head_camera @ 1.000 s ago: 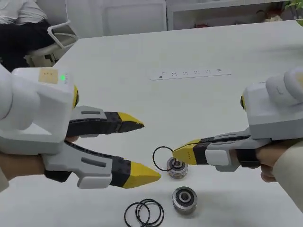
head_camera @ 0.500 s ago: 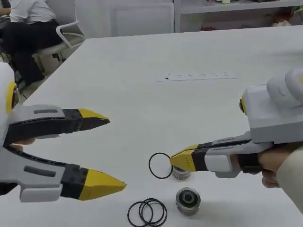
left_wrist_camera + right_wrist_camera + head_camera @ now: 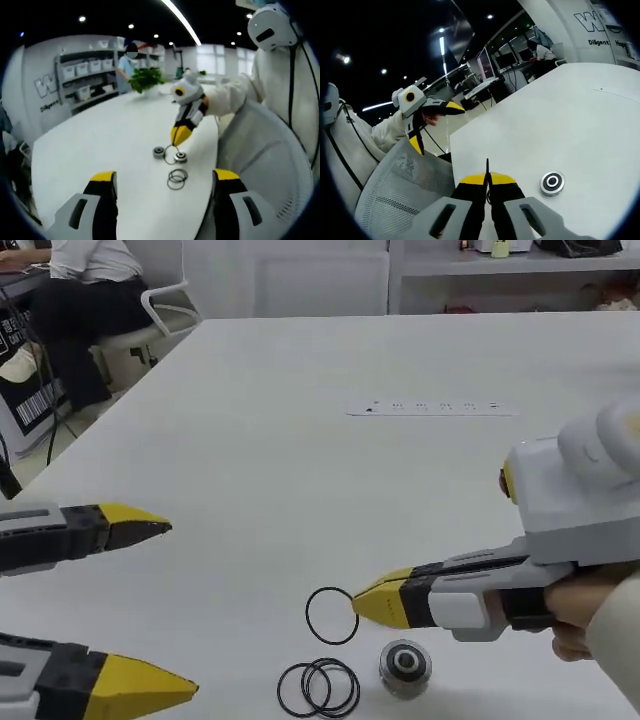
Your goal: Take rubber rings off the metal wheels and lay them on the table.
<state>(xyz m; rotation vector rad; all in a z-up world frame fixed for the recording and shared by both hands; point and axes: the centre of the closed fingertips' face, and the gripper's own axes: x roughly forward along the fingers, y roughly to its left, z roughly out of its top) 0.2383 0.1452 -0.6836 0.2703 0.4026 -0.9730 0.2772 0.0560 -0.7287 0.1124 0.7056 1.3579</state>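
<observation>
My right gripper (image 3: 357,602) is shut on a thin black rubber ring (image 3: 330,615), which hangs from its yellow tips just above the white table (image 3: 300,440). The ring shows edge-on as a thin line (image 3: 487,167) at the shut right gripper (image 3: 488,177). One metal wheel (image 3: 405,665) lies just below the gripper, with a pile of loose rings (image 3: 318,687) to its left. The left gripper view has two wheels (image 3: 159,151) (image 3: 180,157) either side of the held ring. My left gripper (image 3: 178,606) stands open, far left of them, holding nothing.
A flat white power strip (image 3: 435,407) lies on the far half of the table. A person sits at a chair (image 3: 165,310) beyond the table's far left corner. A potted plant (image 3: 145,78) stands at the table's other end.
The right gripper has drawn the ring away from the wheel, leftward. The left gripper has pulled back to the left, away from the wheels, still open.
</observation>
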